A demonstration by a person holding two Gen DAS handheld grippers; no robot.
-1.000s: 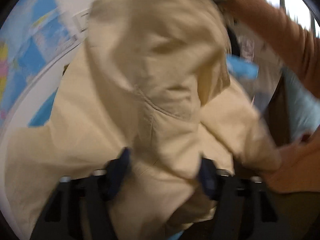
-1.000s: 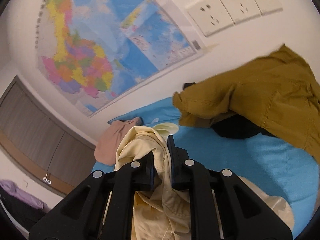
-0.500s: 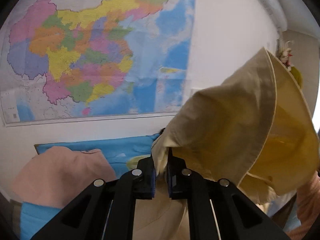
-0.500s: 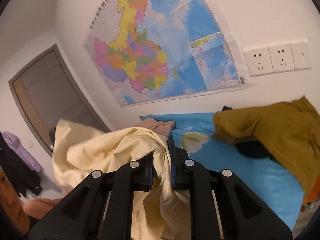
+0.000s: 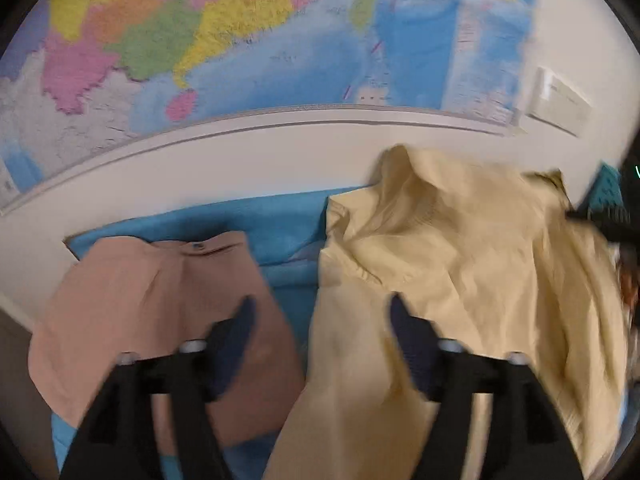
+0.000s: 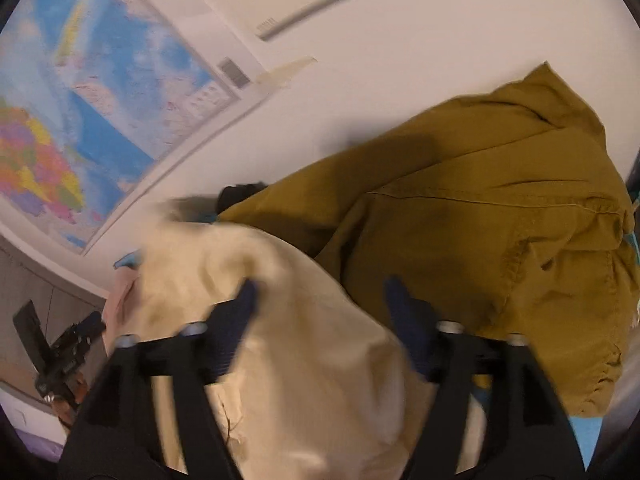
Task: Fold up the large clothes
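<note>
A pale cream shirt (image 5: pixel 460 264) lies crumpled on the blue bed cover (image 5: pixel 280 220), its collar toward the wall. My left gripper (image 5: pixel 320 312) hovers above the shirt's left edge, its jaws opening, wide apart and pressing on nothing. In the right wrist view the same cream shirt (image 6: pixel 304 344) spreads below my right gripper (image 6: pixel 320 292), whose jaws are also opening with the cloth loose beneath them, not pinched. The other gripper (image 6: pixel 60 352) shows far left in that view.
A folded pink-tan garment (image 5: pixel 160 312) lies left of the cream shirt. An olive-brown jacket (image 6: pixel 500 248) is heaped at the right, over something black (image 6: pixel 240 194). A coloured map (image 5: pixel 240 48) and wall sockets (image 5: pixel 560 104) are on the white wall behind the bed.
Both grippers were shut on the cream shirt and held it up; now both have let go and stand wide. The shirt has dropped onto the bed beside the pink-tan garment.
</note>
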